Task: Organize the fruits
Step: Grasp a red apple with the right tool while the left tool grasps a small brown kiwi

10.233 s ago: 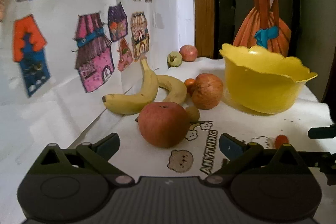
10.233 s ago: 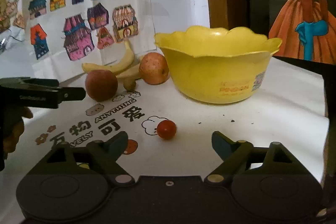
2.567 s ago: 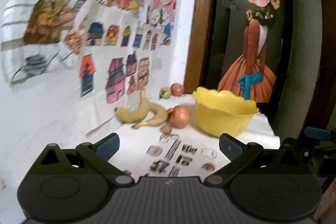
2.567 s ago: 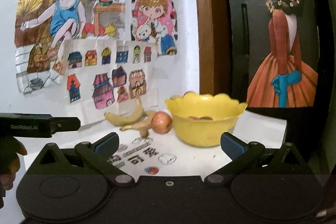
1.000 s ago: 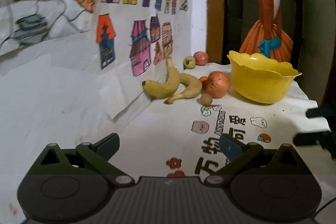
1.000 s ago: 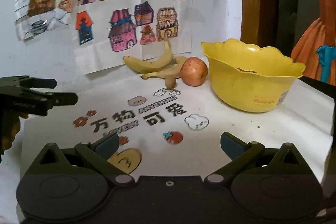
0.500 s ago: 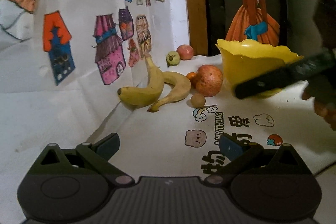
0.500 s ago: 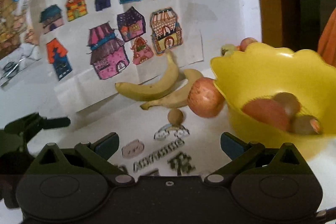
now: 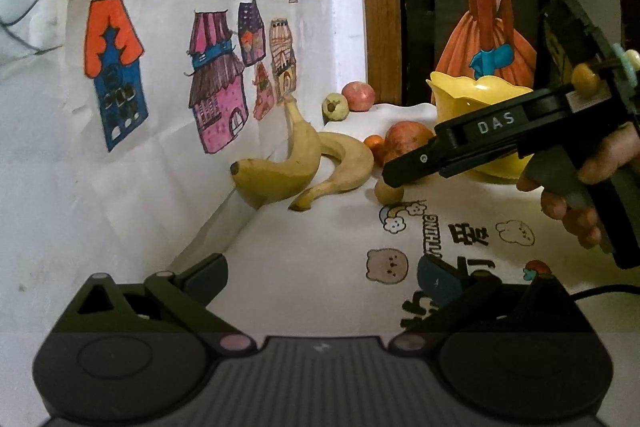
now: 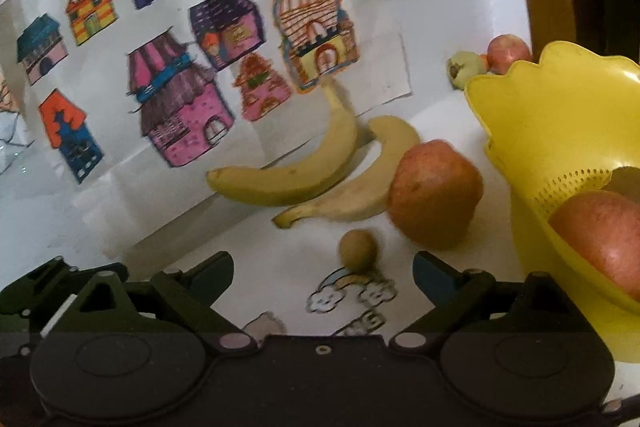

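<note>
- Two grippers were in play: the left gripper (image 9: 322,273) hung back low over the printed cloth (image 9: 320,251) with its jaws apart and empty, taking no part in the pick.
- Nearest the right gripper (image 10: 323,269), whose jaws also stood apart and empty, lay a small brown round fruit (image 10: 358,251), perhaps a longan or kiwi, on the surface roughly between the two fingertips and a little ahead of them.
- Judged from that line-up, the step in hand was picking this small fruit; doing it well would mean centring it between the fingers, going low enough to catch its widest part, and closing gently so it did not squirt out or roll.
- Just behind it to the right sat a large reddish apple (image 10: 434,193), near enough that the right finger risked nudging it; approaching slightly from the left would leave more room.
- Two bananas (image 10: 304,175) lay beyond, curved side by side against the drawing sheet (image 10: 160,67) on the wall.
- To the right stood the yellow bowl (image 10: 560,115), already holding a red apple (image 10: 600,231) and a darker fruit that was only partly visible.
- Farthest back, by the wooden frame, a green fruit (image 9: 335,105) and a small red apple (image 9: 360,95) remained outside the bowl.
</note>
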